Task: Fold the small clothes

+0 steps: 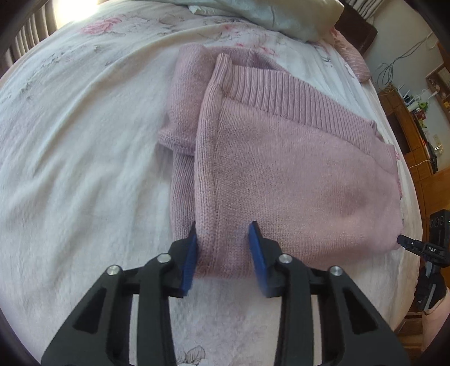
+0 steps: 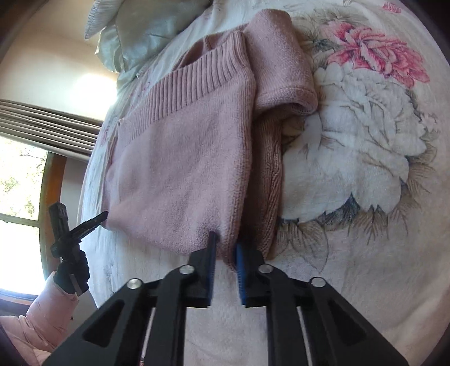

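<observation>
The pink knitted sweater [image 1: 281,169] is lying on the bed [image 1: 84,169], on a white floral bedspread [image 2: 365,169], already partly folded: its body is doubled into a rough rectangle with the ribbed band [image 1: 281,93] showing across the far side, and one sleeve [image 1: 185,98] is lying bunched along the left side in the left wrist view. Judging from this, the sideways folding looks done and a final fold, bringing the near edge toward the ribbed band, seems to be what is left.

The left tool [image 1: 225,250] is sitting at the near left corner of the sweater with its blue pads moderately apart, a thick fold of knit lying between them; the pads are bracketing the fabric, and whether they are pinching it cannot be told. The right tool [image 2: 226,250] is working at the opposite near corner, its pads drawn narrow with a ridge of fabric between them, so it appears to be gripping the sweater edge.

Each wrist view is catching the other tool at its margin, held by a gloved hand [image 2: 70,273] coming out of a pale pink padded sleeve [image 2: 42,318].

The letters "DAS" [image 1: 431,249] are readable on the tool seen at the right edge of the left wrist view. A pale pillow [image 1: 281,17] is lying beyond the sweater.
</observation>
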`<state>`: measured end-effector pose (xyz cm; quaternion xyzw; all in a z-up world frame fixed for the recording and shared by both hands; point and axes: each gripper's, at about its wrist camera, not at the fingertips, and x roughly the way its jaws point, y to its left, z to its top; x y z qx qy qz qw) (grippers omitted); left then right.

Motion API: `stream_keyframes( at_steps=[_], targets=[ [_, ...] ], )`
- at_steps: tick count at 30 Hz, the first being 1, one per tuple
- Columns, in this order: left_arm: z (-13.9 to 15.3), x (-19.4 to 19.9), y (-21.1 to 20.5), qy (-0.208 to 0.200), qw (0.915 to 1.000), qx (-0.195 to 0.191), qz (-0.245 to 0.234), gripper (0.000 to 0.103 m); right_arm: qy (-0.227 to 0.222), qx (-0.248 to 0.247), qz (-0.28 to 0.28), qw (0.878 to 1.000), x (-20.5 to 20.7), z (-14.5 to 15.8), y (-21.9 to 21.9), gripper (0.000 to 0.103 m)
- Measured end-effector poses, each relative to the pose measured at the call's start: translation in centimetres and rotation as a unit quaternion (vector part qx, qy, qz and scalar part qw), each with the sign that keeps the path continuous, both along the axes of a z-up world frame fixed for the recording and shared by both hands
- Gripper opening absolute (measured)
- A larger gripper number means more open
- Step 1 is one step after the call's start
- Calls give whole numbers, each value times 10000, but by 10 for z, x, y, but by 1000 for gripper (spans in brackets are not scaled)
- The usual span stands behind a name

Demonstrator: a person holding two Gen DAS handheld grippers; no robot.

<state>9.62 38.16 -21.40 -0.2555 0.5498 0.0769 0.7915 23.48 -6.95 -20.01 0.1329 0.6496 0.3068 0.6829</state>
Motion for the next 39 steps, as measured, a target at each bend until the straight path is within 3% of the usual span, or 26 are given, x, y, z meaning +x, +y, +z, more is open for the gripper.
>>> stream_keyframes(
  at_steps=[1,3,6,10,14,21,22,23,24,26,27,29,33,39],
  targets=[
    [2,0,3,0,10000,-30,58,8,-22,76,-17,10000,0,4,-2,8],
    [9,-1,9,-75,9997,-174,162,8,-111,300,-41,9995,0,16,-7,8],
    [17,-3,12,-46,10000,49,10,8,-228,126,33,9997,0,28,-8,7],
    [-4,-5,16,271,9996,108,-42,8,-5,-257,99,9996,-7,5,-11,7],
    [-16,-5,17,261,9995,154,-48,9,169,-263,-77,9995,-9,-18,-16,7],
    [-14,-5,16,305,9991,258,-101,12,104,-358,-32,9993,-9,-22,-5,8],
    [-10,-3,16,343,9990,283,-82,17,101,-348,-34,9993,-7,-19,-5,9],
    [-5,2,14,381,9988,322,-28,33,115,-308,-58,9994,-7,-15,-6,16],
    [2,1,15,362,9987,344,39,42,108,-257,-80,9996,-6,-8,-7,22],
    [26,-1,15,89,9989,431,189,51,-224,-241,-125,9994,-5,14,-8,54],
    [40,1,12,-96,9985,481,223,53,-355,-159,-132,9992,-4,25,-10,57],
    [61,9,0,-452,9977,491,137,68,-433,56,-271,9987,3,38,-16,63],
    [71,45,-41,-692,9960,377,-418,70,-358,96,-476,9982,24,35,-20,67],
    [40,102,-92,-527,9948,223,-842,69,178,278,-646,9974,52,-3,-23,67]
  ],
)
